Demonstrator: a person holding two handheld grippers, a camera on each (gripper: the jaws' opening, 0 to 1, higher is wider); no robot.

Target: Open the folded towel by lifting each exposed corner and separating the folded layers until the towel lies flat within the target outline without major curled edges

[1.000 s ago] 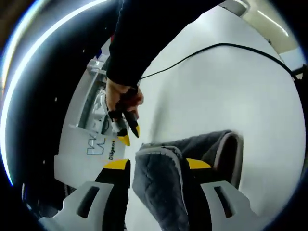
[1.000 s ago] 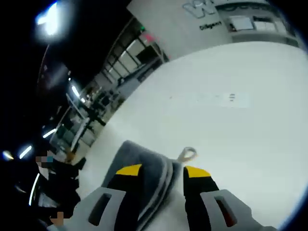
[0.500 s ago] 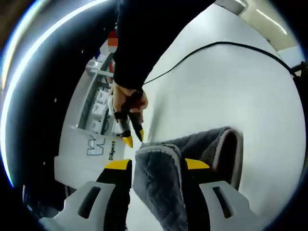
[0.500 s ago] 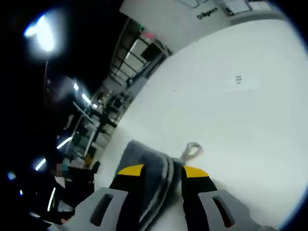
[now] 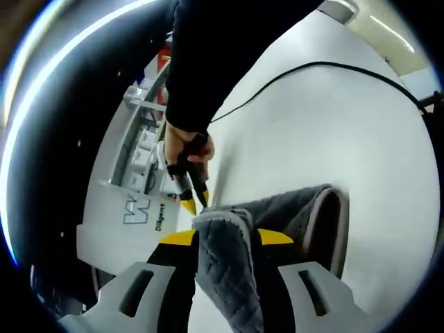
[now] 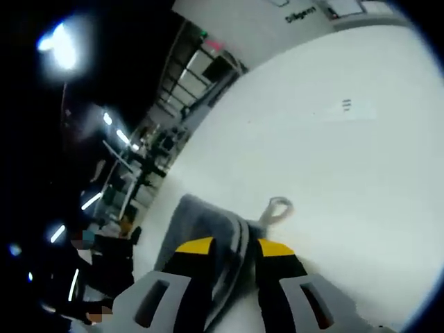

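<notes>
**Both grippers hold the grey towel on the white table**

The left gripper [image 5: 223,238] is closed on a folded edge of the grey towel [image 5: 291,215], which lies on the white table [image 5: 326,132]. In the right gripper view, the right gripper [image 6: 233,245] pinches the towel's layered corner, just beside its hanging loop [image 6: 276,209]. A black cable [image 5: 326,67] crosses the far side of the table.

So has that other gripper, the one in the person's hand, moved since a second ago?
Yes. In the left gripper view the right gripper has moved closer to the towel, its yellow tips now at the towel's edge.
</notes>
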